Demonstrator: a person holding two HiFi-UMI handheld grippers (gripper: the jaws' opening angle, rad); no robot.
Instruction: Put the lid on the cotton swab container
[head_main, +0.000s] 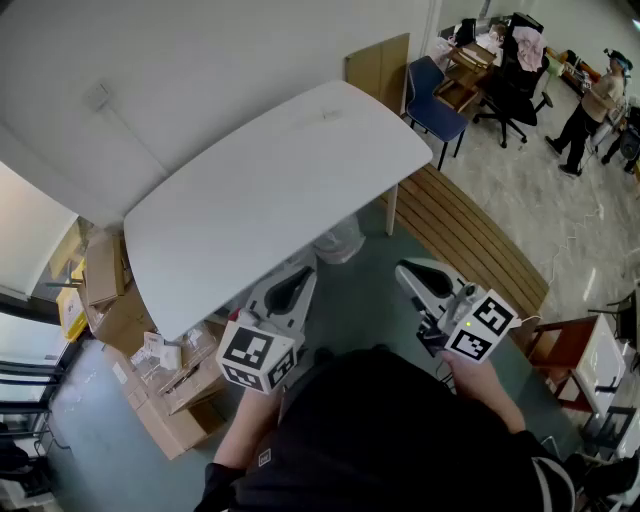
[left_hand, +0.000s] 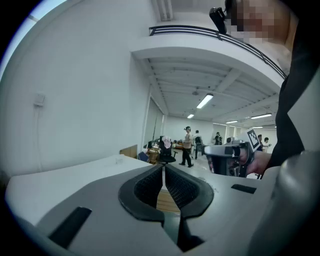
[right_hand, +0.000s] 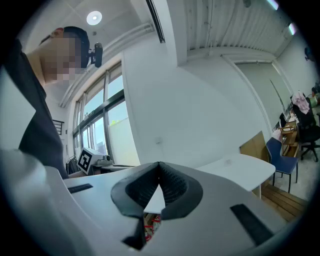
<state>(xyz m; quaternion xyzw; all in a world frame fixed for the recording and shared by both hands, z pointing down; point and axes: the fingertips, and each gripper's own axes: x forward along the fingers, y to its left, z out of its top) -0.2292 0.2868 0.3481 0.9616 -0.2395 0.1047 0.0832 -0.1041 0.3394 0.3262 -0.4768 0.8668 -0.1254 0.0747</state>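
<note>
The white table (head_main: 280, 190) has a bare top; neither a cotton swab container nor a lid shows in any view. I hold both grippers low, in front of the table's near edge. My left gripper (head_main: 303, 274) is shut with nothing in it; in the left gripper view its pads (left_hand: 163, 169) meet along a thin seam. My right gripper (head_main: 406, 268) is also shut and holds nothing; its fingertips (right_hand: 158, 165) touch in the right gripper view. The right gripper's marker cube (left_hand: 253, 138) shows in the left gripper view, held in a hand.
Cardboard boxes (head_main: 170, 390) are stacked on the floor at the left. A clear bin (head_main: 340, 240) stands under the table's edge. A slatted wooden bench (head_main: 470, 235) runs to the right. Beyond it are a blue chair (head_main: 435, 100), a black office chair (head_main: 510, 85) and a standing person (head_main: 590, 105).
</note>
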